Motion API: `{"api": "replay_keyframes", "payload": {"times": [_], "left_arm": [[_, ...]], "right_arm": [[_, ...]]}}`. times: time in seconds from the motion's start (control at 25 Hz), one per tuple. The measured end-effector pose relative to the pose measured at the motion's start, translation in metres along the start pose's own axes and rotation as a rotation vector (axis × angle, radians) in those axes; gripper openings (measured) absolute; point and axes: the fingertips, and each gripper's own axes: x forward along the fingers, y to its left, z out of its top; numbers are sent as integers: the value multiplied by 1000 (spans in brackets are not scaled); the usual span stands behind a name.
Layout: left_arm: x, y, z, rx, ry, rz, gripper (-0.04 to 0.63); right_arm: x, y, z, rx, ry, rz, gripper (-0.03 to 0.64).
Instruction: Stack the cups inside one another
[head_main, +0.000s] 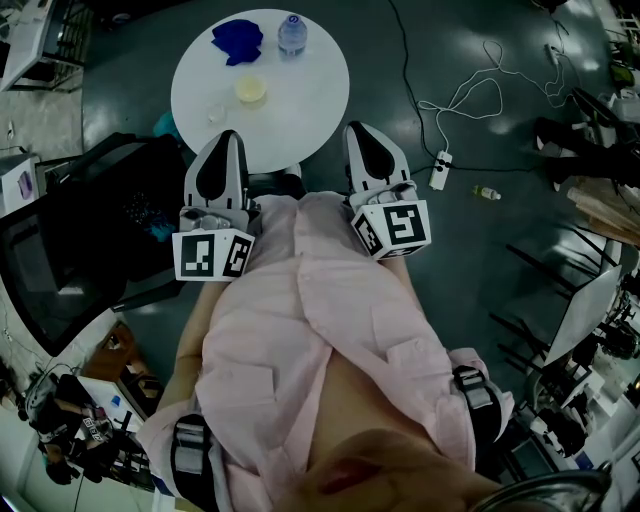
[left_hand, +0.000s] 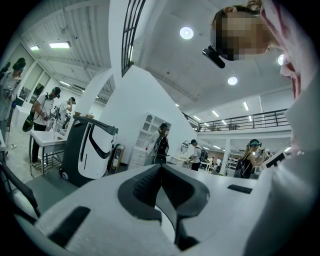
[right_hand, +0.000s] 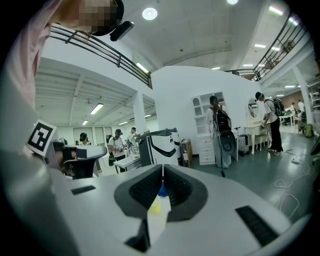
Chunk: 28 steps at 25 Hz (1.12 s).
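A round white table stands ahead of me in the head view. On it sit a pale yellow cup and a small clear cup, with a crumpled blue thing and a clear bottle further back. My left gripper and right gripper are held close to my chest, short of the table's near edge, and touch nothing. Both point level. The left gripper is shut and holds nothing. The right gripper is shut too; the yellow cup shows through the slit below its tips.
A black chair and a dark screen stand at my left. A white power strip with looping cable and a small bottle lie on the floor to the right. A black-and-white machine and several people stand in the hall.
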Motion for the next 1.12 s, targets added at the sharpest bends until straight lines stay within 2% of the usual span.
{"api": "replay_keyframes", "payload": {"times": [0.64, 1.12], "left_arm": [[-3, 9, -2, -10, 3, 24, 17], [-12, 35, 2, -42, 7, 67, 18]], "right_arm": [[9, 6, 0, -16, 12, 24, 32], [33, 27, 8, -135, 37, 75, 32]]}}
